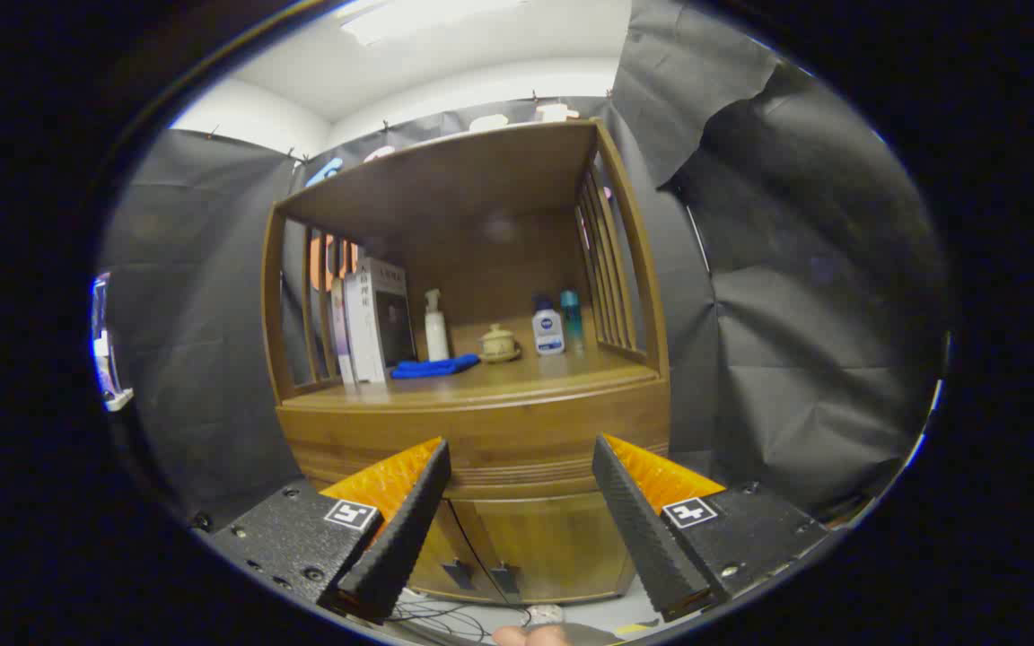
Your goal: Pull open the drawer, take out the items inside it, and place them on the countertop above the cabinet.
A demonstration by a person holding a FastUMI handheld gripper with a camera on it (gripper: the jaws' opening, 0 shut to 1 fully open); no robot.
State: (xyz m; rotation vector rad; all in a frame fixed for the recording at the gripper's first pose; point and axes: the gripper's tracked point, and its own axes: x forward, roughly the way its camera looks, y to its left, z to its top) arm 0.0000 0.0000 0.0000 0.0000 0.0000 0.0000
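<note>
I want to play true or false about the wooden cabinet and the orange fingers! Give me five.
1. The gripper is open and holds nothing. True.
2. The drawer under the countertop is pulled out. False: its front sits flush with the cabinet, so it is closed.
3. A blue cloth lies on the countertop in front of the books. True.
4. The white spray bottle lies flat on its side. False: it stands upright, behind the blue cloth.
5. The fingers are touching the two cabinet doors. False: they are held apart in the air in front of the cabinet, pressing on nothing.
</note>
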